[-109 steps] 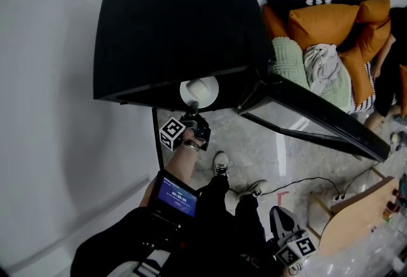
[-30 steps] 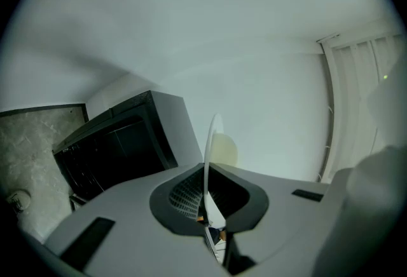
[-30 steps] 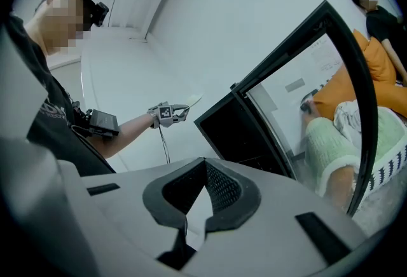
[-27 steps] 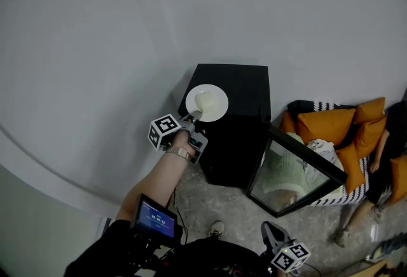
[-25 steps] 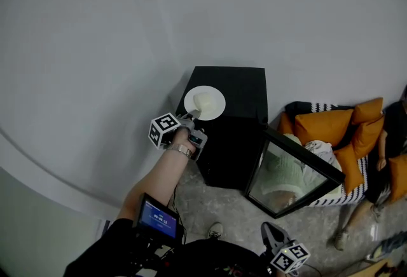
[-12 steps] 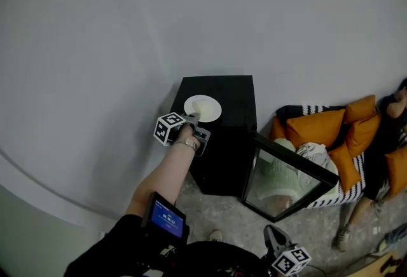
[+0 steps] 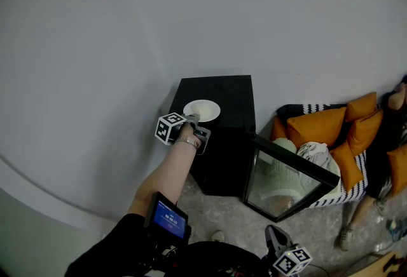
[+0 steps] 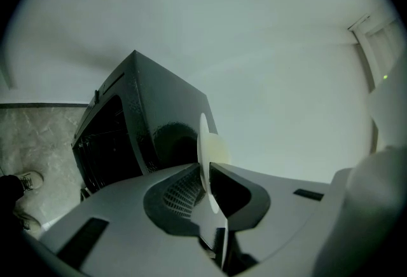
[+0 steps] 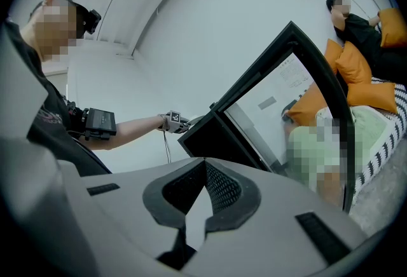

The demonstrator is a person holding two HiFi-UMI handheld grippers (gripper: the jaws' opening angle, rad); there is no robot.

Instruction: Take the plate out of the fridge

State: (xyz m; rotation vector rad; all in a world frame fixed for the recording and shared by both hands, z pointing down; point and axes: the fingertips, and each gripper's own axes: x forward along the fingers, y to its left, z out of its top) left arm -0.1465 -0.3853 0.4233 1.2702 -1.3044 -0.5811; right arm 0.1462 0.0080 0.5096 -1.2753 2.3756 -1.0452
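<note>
The white plate (image 7: 201, 110) lies flat on top of the black fridge (image 7: 224, 148), near its left front corner. My left gripper (image 7: 191, 119) reaches over that edge and has the plate's near rim between its jaws. In the left gripper view the thin rim (image 8: 206, 145) stands edge-on between the pads of the left gripper (image 8: 205, 169), which still touch it while the jaws are opening. The fridge door (image 7: 289, 175) hangs wide open to the right. Low at the bottom of the head view, my right gripper (image 7: 275, 236) is shut and holds nothing; its tips (image 9: 205, 161) meet.
A plain grey wall stands behind the fridge. A sofa with orange cushions (image 7: 332, 123) and a pale green blanket sits to the right, with a person (image 7: 397, 101) at its far end. The floor (image 7: 216, 206) is grey stone. A small screen (image 7: 168, 220) is strapped to my left forearm.
Several seconds ago the plate was at the fridge's open front, held by my left gripper. Since then it has been carried up and now rests on the fridge top.
</note>
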